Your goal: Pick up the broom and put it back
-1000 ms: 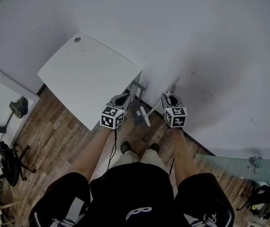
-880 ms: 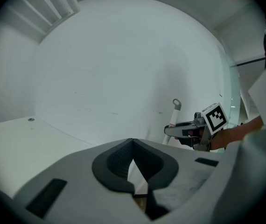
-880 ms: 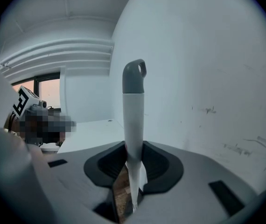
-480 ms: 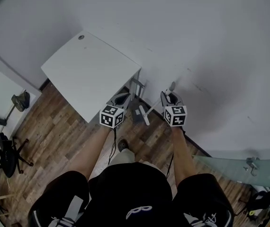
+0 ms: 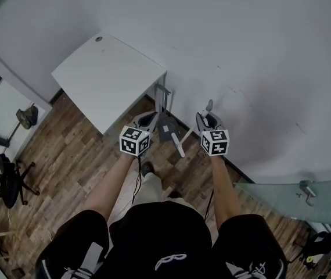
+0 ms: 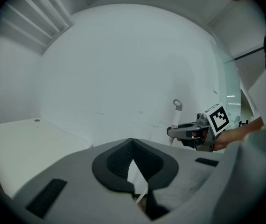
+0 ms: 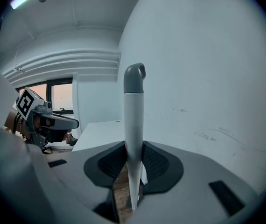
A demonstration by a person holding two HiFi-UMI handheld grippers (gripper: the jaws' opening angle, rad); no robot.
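A white wall [image 5: 258,51] fills the head view from 10 o'clock round to 3 o'clock. A wooden plank floor [image 5: 72,161] runs from 8 o'clock toward 5 o'clock. A white desk [image 5: 107,77] stands against the wall at 11 o'clock. The person's black shorts [image 5: 159,237] take up 6 o'clock. A glass pane [image 5: 281,197] lies at 4 o'clock and a dark office chair [image 5: 9,182] at 8 o'clock.

The broom [image 7: 134,125] is off the floor and close to the wall, just to the 1 o'clock side of the head view's centre. Its white shaft stands upright with the grey hanging loop at 12 o'clock. The right gripper [image 7: 134,148] is clamped narrowly on this shaft, a pad pressing on each side. In the head view a dark grey piece [image 5: 164,133] sits by the shaft's lower end, at 9 o'clock of it; I cannot tell what it is.

The left gripper [image 6: 133,143] is just beside the right, at its 9 o'clock. Its jaws are drawn together, tips meeting. A thin white sliver shows in the slit, and I cannot tell whether it is pinched.
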